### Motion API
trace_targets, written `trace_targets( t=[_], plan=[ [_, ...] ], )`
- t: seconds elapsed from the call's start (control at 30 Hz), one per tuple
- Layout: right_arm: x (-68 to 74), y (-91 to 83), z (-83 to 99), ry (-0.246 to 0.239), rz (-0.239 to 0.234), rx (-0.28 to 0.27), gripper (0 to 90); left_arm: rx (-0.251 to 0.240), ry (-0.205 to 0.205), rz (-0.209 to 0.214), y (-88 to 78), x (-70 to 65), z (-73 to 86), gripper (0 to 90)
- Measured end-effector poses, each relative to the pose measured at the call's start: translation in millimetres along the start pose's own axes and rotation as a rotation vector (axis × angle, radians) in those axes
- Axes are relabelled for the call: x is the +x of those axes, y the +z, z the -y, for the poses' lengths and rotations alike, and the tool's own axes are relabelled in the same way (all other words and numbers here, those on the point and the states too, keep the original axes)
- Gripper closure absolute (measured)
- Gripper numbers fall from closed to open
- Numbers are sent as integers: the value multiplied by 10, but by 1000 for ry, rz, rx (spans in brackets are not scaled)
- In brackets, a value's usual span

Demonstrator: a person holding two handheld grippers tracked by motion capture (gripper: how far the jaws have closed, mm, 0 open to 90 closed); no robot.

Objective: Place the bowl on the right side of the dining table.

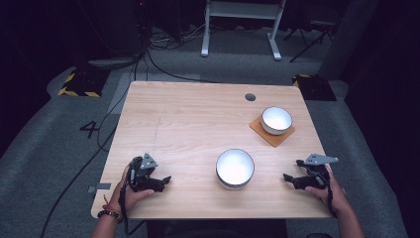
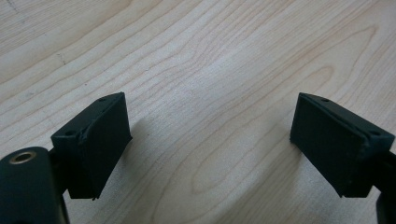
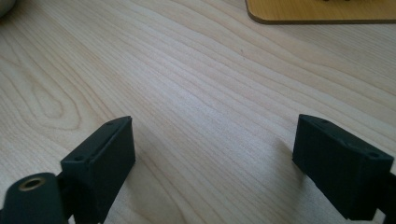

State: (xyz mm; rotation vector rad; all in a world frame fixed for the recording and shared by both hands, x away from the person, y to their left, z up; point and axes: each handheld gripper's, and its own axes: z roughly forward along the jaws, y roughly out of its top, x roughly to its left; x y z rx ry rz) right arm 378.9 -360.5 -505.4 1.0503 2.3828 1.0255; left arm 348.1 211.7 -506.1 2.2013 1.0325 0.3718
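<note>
Resting low on the table [image 1: 188,114] with jaws spread wide and empty, left gripper [image 1: 157,181] and right gripper [image 1: 293,179] flanking the near bowl [image 1: 235,167] between them, readying a two-sided approach

White bowl [image 1: 235,167]; white bowl on orange-brown coaster [image 1: 258,128]; pale wood-grain desk [image 1: 188,119]; black grippers.

Big white bowl [image 1: 235,168] sits upright and empty near the table's front edge; smaller white bowl [image 1: 277,120] sits upright on an orange coaster [image 1: 271,134], farther back right.
</note>
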Motion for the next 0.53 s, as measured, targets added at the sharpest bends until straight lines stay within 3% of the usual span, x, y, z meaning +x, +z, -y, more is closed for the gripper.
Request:
trace_targets(
  t=[0.53],
  plan=[
    [2,-4,3,2,-1,-1,130,7,19,3,0,18,-14,118]
  ],
)
